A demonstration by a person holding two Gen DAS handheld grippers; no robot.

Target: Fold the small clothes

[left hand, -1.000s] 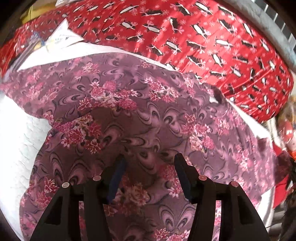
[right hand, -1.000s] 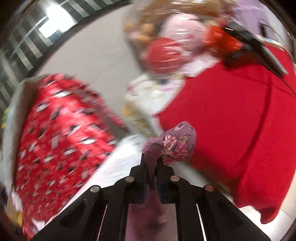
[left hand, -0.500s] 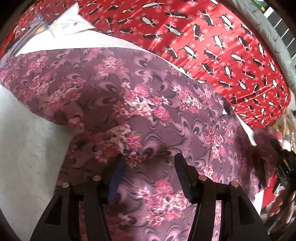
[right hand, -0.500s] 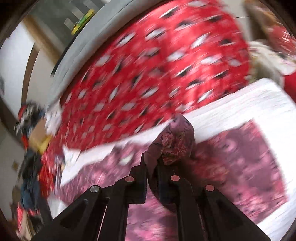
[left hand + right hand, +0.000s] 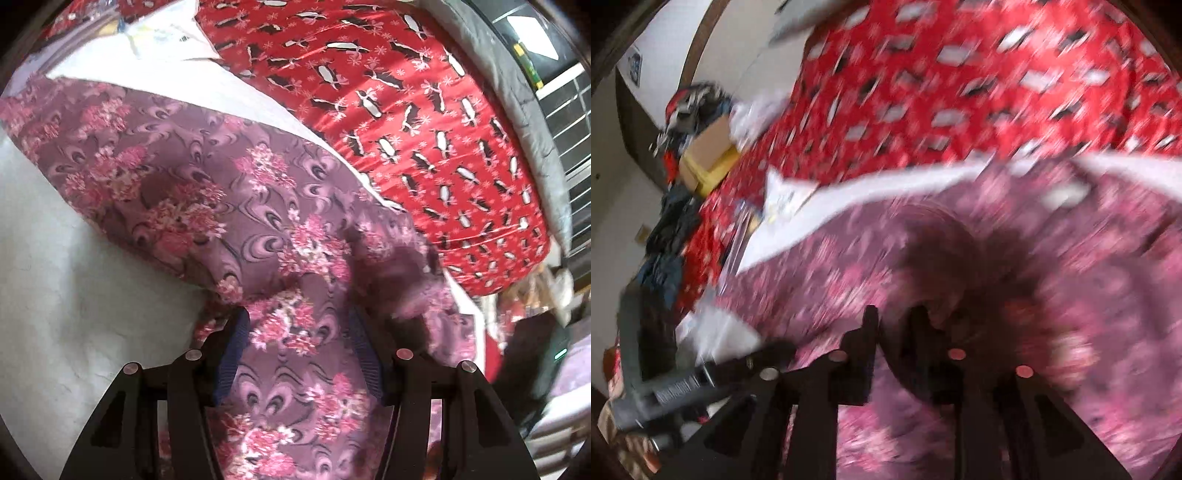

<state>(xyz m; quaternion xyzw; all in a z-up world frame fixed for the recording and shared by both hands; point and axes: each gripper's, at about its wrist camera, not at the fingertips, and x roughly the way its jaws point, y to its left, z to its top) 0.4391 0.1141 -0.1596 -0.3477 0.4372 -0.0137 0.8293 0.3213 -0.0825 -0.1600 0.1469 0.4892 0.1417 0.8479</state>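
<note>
Here the left gripper [image 5: 297, 334] stands with its jaws spread wide, blue pads [image 5: 233, 354] facing each other, hovering over a purple floral garment [image 5: 229, 192] that fills the gap between the fingers; whether the pads touch the cloth cannot be told. The garment, mauve with pink flower clusters and swirls, lies spread on a white sheet [image 5: 74, 302], with one edge folded over toward the right, where the picture is smeared. Beyond the garment lies a red blanket [image 5: 406, 110] printed with black-and-white penguins and snowflakes, and past that a grey padded edge [image 5: 532, 122]. Near the top left sits a white paper or packet [image 5: 166, 33] bearing small print too tiny to read.

In the right wrist view, heavily blurred, the right gripper [image 5: 894, 325] shows its fingers close together with a dark fold of the same floral garment [image 5: 1071, 258] between them, so it appears to pinch the cloth. Farther out are the white sheet [image 5: 886, 192], the red blanket [image 5: 960, 74], a cardboard box [image 5: 709, 147] with yellow beneath it, and dark clothes [image 5: 668, 229] piled at the left. No writing is legible there.
</note>
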